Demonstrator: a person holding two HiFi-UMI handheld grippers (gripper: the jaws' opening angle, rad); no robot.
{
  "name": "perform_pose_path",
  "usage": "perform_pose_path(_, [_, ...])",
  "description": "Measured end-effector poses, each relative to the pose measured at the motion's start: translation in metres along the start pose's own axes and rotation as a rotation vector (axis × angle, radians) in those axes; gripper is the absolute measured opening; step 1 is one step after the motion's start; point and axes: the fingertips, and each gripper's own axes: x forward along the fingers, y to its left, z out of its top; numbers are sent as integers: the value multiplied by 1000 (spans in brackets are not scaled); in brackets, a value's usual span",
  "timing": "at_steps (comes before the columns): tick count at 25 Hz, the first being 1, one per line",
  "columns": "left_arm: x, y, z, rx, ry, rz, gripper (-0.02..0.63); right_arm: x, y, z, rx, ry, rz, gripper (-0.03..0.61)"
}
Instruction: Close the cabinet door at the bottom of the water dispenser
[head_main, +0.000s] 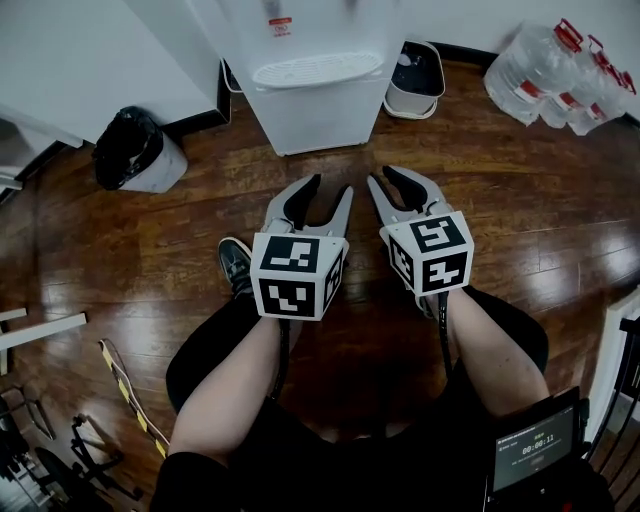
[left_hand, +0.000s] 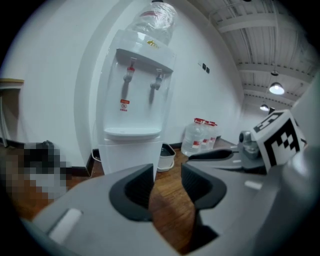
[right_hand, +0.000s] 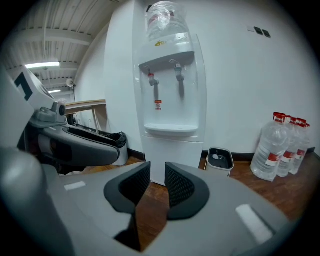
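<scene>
The white water dispenser stands against the wall, straight ahead of both grippers. Its bottom cabinet door looks flush with the body, and no gap shows around it. In the head view my left gripper and right gripper are held side by side over the wood floor, a short way in front of the dispenser and clear of it. The left gripper view shows the dispenser beyond my left gripper, which is open and empty. My right gripper is open too, with only a narrow gap and nothing in it.
A bin with a black bag stands left of the dispenser and a small white bin right of it. Several large water bottles fill the far right corner. The person's shoe is below the left gripper. A small screen sits lower right.
</scene>
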Motion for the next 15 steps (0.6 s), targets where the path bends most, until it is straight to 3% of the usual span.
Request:
perform_pose_path(8, [-22,-9,-11,19,-19,25,186,-32,11,1,13,-80,5,92])
perform_pose_path(15, [-25,-36,-18,34,-33,-4,175,-58,24,8,-2,-170,24,9])
